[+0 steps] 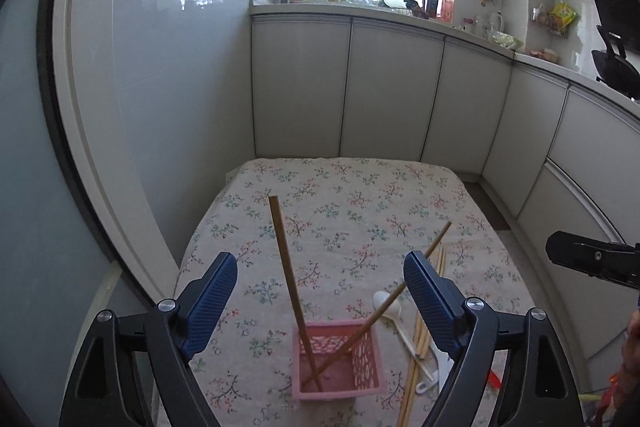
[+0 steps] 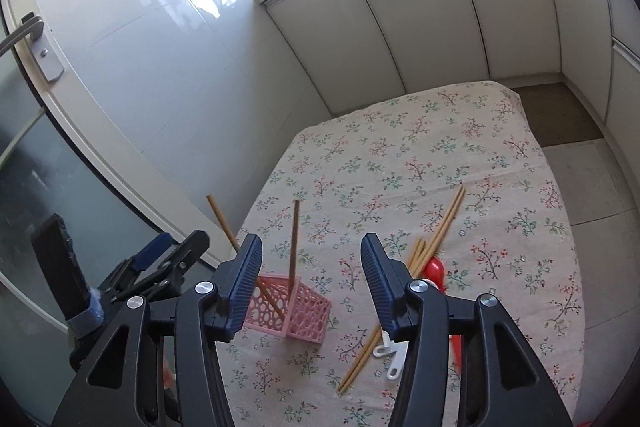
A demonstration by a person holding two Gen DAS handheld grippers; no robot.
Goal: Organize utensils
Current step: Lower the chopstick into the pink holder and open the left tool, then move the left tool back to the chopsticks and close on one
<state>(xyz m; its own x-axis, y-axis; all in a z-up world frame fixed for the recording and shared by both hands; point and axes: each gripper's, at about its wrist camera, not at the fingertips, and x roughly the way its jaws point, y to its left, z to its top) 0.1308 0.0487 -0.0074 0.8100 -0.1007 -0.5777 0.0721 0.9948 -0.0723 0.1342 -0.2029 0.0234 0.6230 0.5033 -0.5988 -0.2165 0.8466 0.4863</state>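
Both sets of fingers spread, nothing between them. Left gripper [image 1: 320, 291] sits right above the pink basket [image 1: 335, 359]; right gripper [image 2: 311, 279] is beside it, aimed between the basket and the loose pile.

Status: two dark brown chopsticks [image 1: 294, 291] already stand in the basket, leaning apart in a V, tips on the floor of it. Basket is thin perforated plastic, square, light. My guess is it tips or slides easily if I bump a stick.

Left to sort, all on the floral cloth of the bench [image 2: 440, 155]:
- pale bamboo chopsticks [image 2: 400, 295], loose bundle, long axis running diagonally from near my right fingers up and away to the right
- white plastic spoon [image 1: 390, 311], bowl end toward the basket, handle under the bamboo sticks
- red spoon [image 2: 434, 269], glossy, mostly hidden behind my right finger

Key relation: the pile lies right of the basket, directly below and ahead of the right fingers, so right hand is nearer. The sticks are thin, round and smooth, so I'd grip across the axis, mid-length. The sticks overlap the white spoon, so lifting one likely drags the others.
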